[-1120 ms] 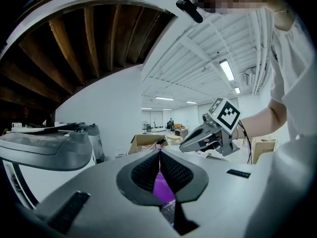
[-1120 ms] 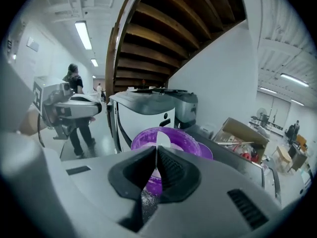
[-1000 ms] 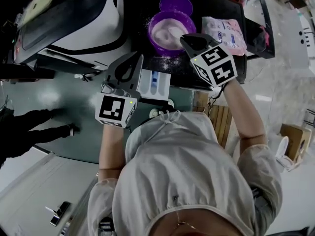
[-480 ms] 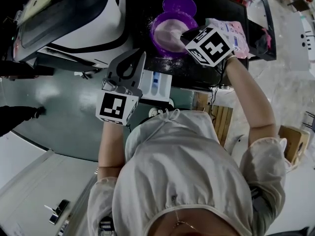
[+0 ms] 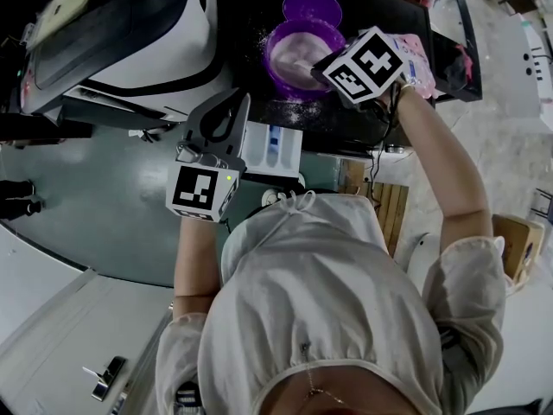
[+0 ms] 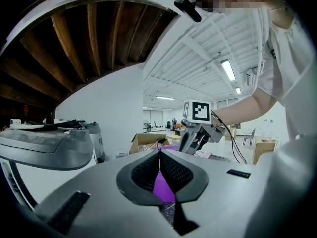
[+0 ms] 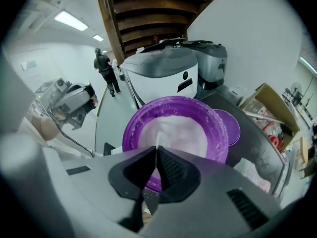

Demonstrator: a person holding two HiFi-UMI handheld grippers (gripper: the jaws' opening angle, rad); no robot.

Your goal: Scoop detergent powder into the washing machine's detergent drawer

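Right claw (image 7: 157, 148), clenched on the scoop (image 7: 158, 136), could spill powder (image 7: 176, 128) between bowl (image 7: 173, 100) and drawer (image 5: 272, 150) at six o'clock (left claw (image 6: 159, 155) clenched, empty).

The head view looks steeply down from above the person's shoulders onto the table (image 5: 346, 124), with the washing machine (image 5: 130, 33) at far left. The left gripper view sits low and looks almost level along the left tongs (image 6: 160, 155) towards the right tongs (image 6: 187, 145). The right gripper view hangs close over the purple bowl (image 7: 176, 128) and faces left towards the washing machine (image 7: 158, 78). All three views share the bowl (image 5: 298, 54).
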